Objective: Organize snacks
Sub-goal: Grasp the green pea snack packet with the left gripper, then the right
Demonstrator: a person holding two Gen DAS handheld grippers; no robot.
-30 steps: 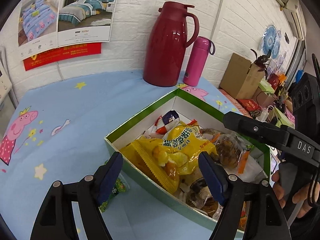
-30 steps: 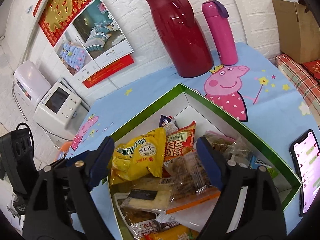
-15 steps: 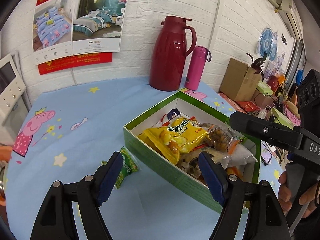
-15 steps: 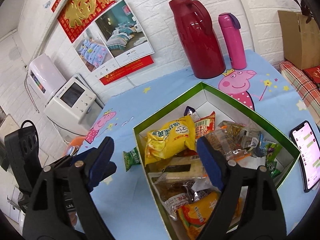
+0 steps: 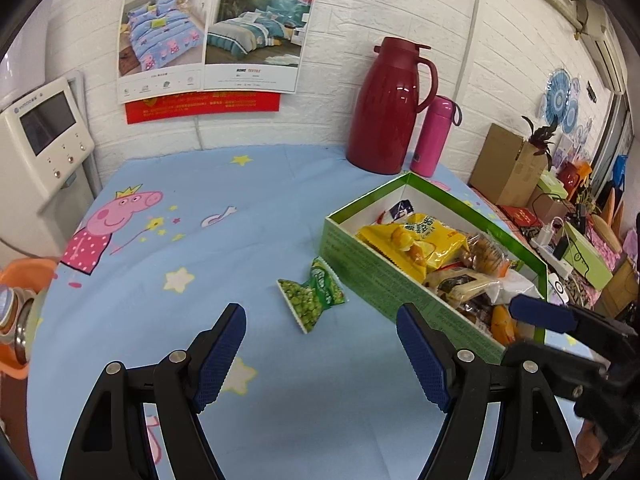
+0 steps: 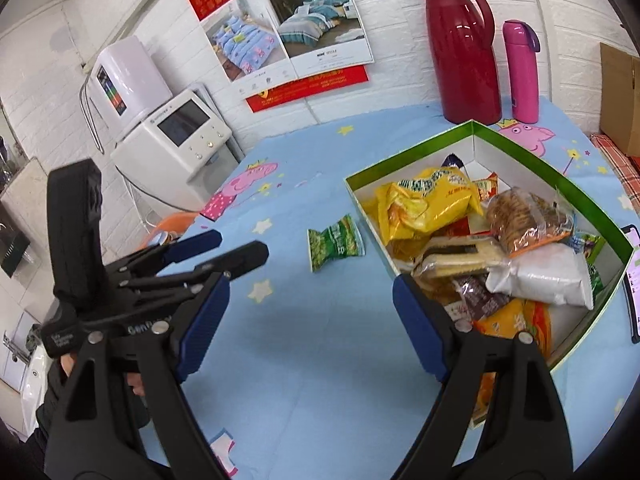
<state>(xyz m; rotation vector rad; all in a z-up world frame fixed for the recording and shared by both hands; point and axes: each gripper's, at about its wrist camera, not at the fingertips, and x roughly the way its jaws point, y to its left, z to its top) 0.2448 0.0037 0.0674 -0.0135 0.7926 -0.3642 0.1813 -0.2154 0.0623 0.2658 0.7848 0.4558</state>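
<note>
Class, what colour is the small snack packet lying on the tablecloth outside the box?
Green snack packet, clearest in the left wrist view.

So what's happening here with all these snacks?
A person holds a claw in each hand, tidying snacks into a green box. Most packets, like the yellow bag, sit inside it. One green pea packet lies on the blue tablecloth beside the box. The left claw and right claw are both open and empty.

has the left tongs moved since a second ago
Yes. The left tongs have pulled back and up from the green box: a second ago they straddled its near wall, now they hover open over tablecloth.
</note>
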